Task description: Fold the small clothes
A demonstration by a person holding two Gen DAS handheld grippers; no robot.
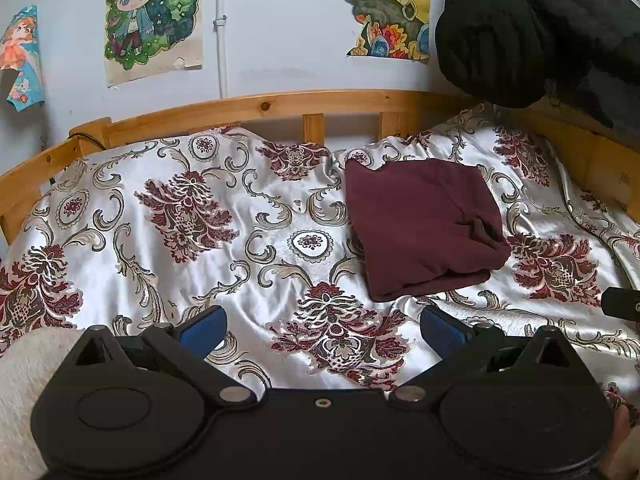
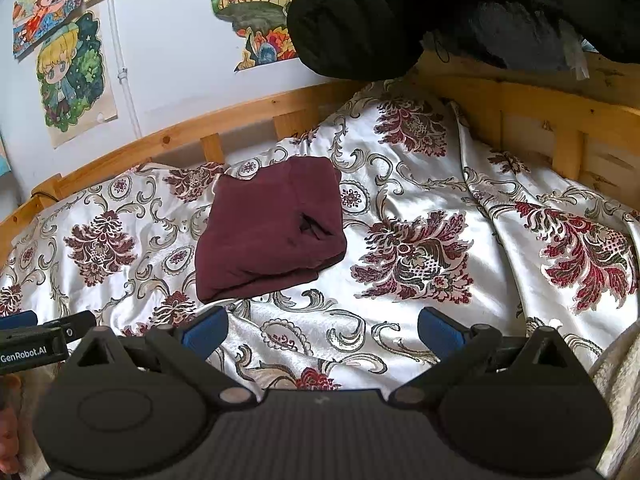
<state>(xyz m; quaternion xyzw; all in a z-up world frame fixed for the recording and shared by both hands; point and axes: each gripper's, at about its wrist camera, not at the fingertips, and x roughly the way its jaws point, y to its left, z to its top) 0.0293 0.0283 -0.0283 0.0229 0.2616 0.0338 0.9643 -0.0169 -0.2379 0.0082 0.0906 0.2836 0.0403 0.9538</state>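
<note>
While the folded maroon garment (image 1: pixel 424 232) lies on the bedspread (image 1: pixel 160 240), both grippers' jaws hang spread wide, holding nothing.

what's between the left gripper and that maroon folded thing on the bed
Nothing visible. The left gripper is open, and only bare patterned bedspread lies between it and the folded maroon garment, which sits ahead and slightly right.
</note>
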